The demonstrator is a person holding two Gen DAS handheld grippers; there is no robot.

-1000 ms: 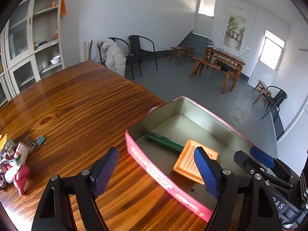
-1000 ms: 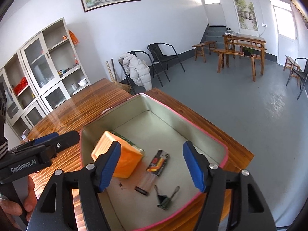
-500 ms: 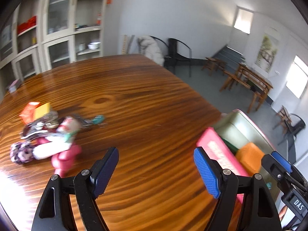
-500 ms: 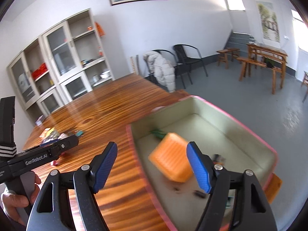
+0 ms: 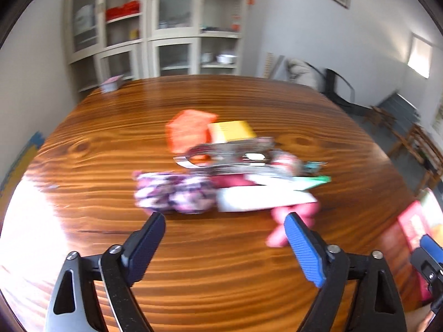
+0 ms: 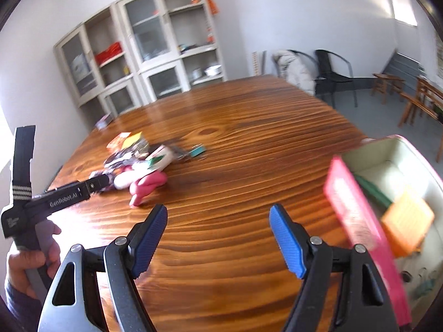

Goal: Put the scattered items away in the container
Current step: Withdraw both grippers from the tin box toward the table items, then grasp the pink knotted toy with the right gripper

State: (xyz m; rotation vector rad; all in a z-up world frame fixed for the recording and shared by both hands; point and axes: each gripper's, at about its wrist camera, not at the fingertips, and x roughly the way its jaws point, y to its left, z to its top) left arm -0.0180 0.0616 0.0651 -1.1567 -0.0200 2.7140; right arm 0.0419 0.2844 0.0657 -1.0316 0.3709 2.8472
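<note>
Plainly, both the left gripper (image 5: 224, 232) and right gripper (image 6: 218, 224) are spread wide, holding nothing; the cluttered pile (image 5: 221, 177) lies on the tabletop (image 5: 221, 271), well apart from the tin (image 6: 357, 215), so a grab could snag several overlapping things

Left gripper (image 5: 224, 232): jaws spread wide, nothing held between the pads; positioned above the wooden table (image 5: 110, 144).
Item pile (image 5: 229, 171): heaped on the table just beyond the gripper; blurred.
Patterned pouch (image 5: 173, 193): at the near-left end of the pile.
Pink object (image 5: 290, 218): at the near-right end of the pile.
Container (image 5: 415, 229): at the table's right edge, well apart from the pile.
</note>
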